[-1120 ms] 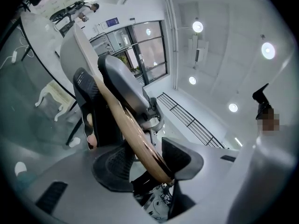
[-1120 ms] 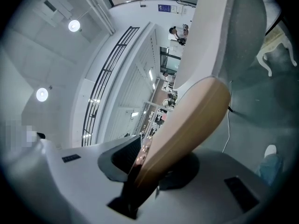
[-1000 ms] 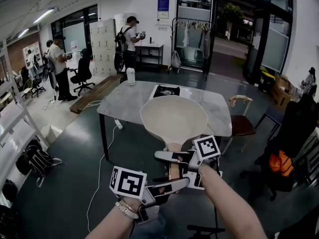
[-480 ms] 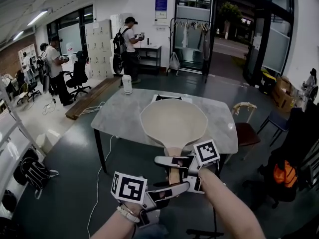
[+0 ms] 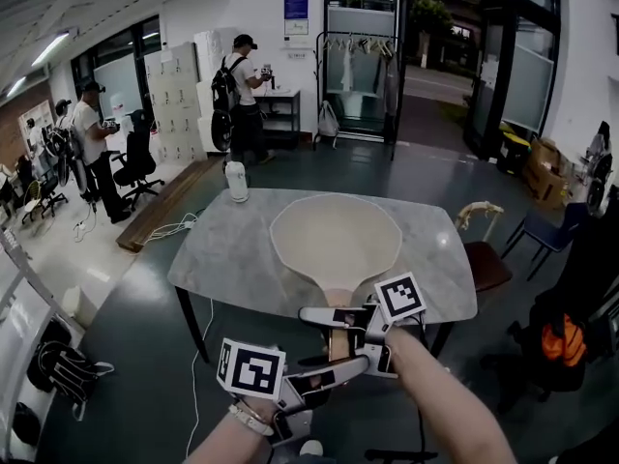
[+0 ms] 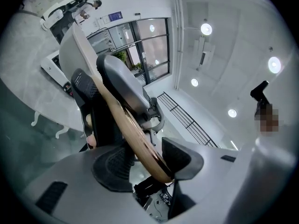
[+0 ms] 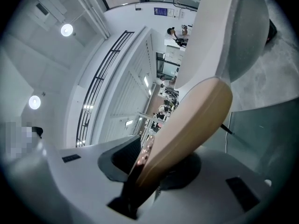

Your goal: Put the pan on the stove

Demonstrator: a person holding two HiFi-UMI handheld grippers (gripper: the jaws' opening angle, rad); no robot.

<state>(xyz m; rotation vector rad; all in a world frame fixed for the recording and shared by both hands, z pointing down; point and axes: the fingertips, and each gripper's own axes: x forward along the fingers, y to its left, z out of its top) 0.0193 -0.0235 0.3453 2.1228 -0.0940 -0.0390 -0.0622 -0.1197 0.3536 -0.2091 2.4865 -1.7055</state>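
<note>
A cream pan (image 5: pixel 336 237) with a wooden handle (image 5: pixel 338 307) is held out in front of me, over the near part of a grey marble table (image 5: pixel 232 249). Both grippers grip the handle: my right gripper (image 5: pixel 338 325) higher up, my left gripper (image 5: pixel 324 373) at its end. In the left gripper view the handle (image 6: pixel 133 134) runs between the pads of that gripper (image 6: pixel 147 164). The right gripper view shows the handle (image 7: pixel 187 134) clamped in my right gripper (image 7: pixel 154 164), with the pan's pale underside (image 7: pixel 224 31) beyond. No stove shows; the pan hides the table's middle.
A white jug (image 5: pixel 237 182) stands on the table's far left corner. A wooden chair (image 5: pixel 484 259) and a blue chair (image 5: pixel 546 232) stand to the table's right. People (image 5: pixel 237 85) and a clothes rack (image 5: pixel 353 66) are at the back.
The table has come nearer and lower in view. A black flat thing on the table's far side, seen earlier, is now hidden behind the pan. Both grips on the handle are unchanged.
</note>
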